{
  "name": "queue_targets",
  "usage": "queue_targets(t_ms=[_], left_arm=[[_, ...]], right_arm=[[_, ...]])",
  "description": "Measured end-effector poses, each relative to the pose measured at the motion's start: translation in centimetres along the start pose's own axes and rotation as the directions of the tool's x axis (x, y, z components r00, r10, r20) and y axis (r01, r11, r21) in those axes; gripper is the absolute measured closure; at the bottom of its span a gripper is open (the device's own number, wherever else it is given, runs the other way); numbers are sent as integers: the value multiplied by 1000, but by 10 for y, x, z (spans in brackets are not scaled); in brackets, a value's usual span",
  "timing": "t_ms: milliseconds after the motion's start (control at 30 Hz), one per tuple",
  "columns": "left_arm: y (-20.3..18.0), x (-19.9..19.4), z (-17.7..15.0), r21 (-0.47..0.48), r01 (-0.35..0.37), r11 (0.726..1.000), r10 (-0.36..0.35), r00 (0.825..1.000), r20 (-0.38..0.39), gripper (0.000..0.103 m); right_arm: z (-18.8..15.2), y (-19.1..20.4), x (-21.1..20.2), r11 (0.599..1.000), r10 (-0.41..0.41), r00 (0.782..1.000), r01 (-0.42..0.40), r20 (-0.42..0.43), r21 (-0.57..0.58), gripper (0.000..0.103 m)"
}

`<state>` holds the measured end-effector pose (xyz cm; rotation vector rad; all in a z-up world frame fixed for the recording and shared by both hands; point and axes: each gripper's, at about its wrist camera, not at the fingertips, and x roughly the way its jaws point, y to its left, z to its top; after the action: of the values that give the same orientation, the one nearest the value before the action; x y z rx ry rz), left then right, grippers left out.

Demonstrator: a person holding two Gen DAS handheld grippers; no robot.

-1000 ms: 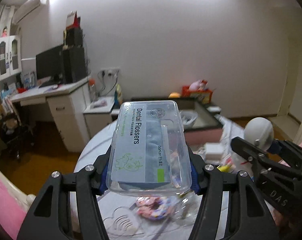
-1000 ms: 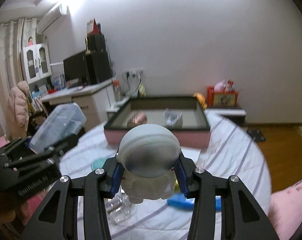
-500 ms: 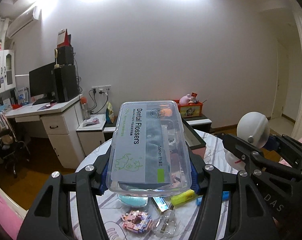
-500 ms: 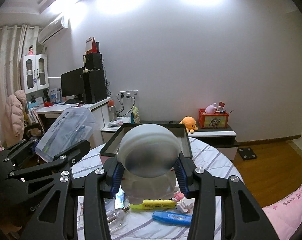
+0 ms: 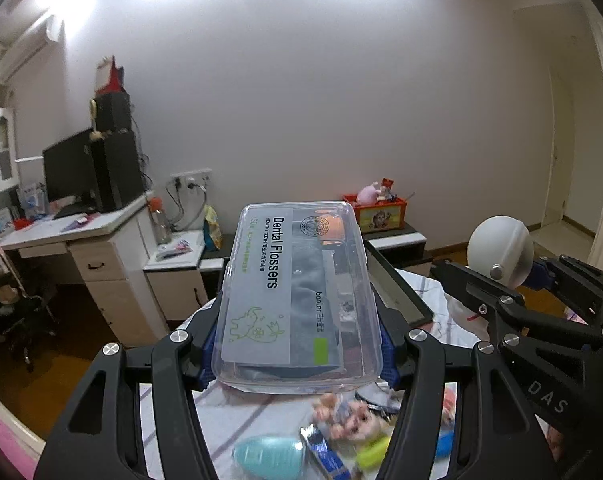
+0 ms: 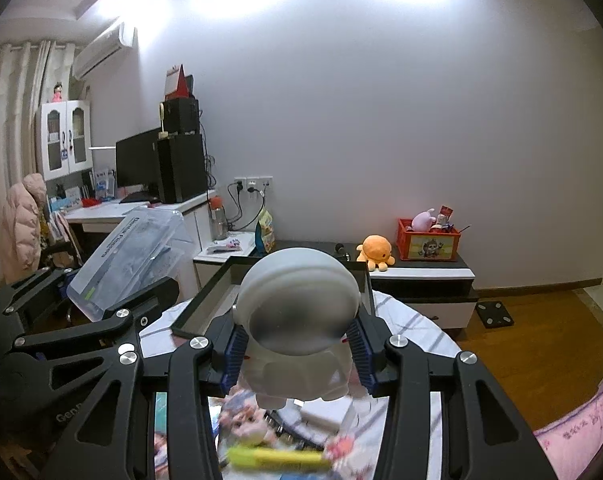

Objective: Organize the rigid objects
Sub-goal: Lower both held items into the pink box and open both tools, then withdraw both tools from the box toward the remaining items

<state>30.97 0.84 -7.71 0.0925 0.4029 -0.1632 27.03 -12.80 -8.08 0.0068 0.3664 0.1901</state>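
The left gripper (image 5: 297, 354) is clamping one clear dental flosser box (image 5: 297, 296) at the centre of its frame. The right gripper (image 6: 297, 354) is gripping one white astronaut figure (image 6: 299, 320) mid-frame, above the striped table (image 6: 417, 320). One dark-rimmed tray (image 6: 205, 300) is sitting behind them. One yellow highlighter (image 6: 273, 458) is lying blurred at the bottom edge.

A lived-in room at home, bedroom and study in 1: a white desk (image 6: 141, 210) with a black monitor (image 6: 135, 168) and speakers, a wall air conditioner (image 6: 103, 50) and curtains (image 6: 9, 92). On a low cabinet (image 6: 421, 276) sit an orange plush octopus (image 6: 375, 251) and a toy crate (image 6: 428, 244), with wooden flooring (image 6: 541, 344) below.
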Motion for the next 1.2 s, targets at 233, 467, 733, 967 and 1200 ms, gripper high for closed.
queue_targets(t_ms=[233,467,733,967,1200], left_arm=[[22,104,12,-12,57,998,-59,984,-167,42],[24,202,2,-6,73,997,-70,932,-354,42],[7,248,-14,37,94,995,-67,890,-451,41],[10,245,-11,42,69,997,-43,898,-439,23],[26,198,4,21,24,999,-15,936,-351,4]], right_arm=[[16,-12,88,999,5,992,-10,-125,-37,56],[7,-27,171,999,-18,959,4,-284,-50,56],[-10,-54,217,994,-105,911,82,-398,-74,56],[-15,-68,220,998,-65,906,69,-418,-6,56],[5,-72,194,995,-88,929,100,-359,15,19]])
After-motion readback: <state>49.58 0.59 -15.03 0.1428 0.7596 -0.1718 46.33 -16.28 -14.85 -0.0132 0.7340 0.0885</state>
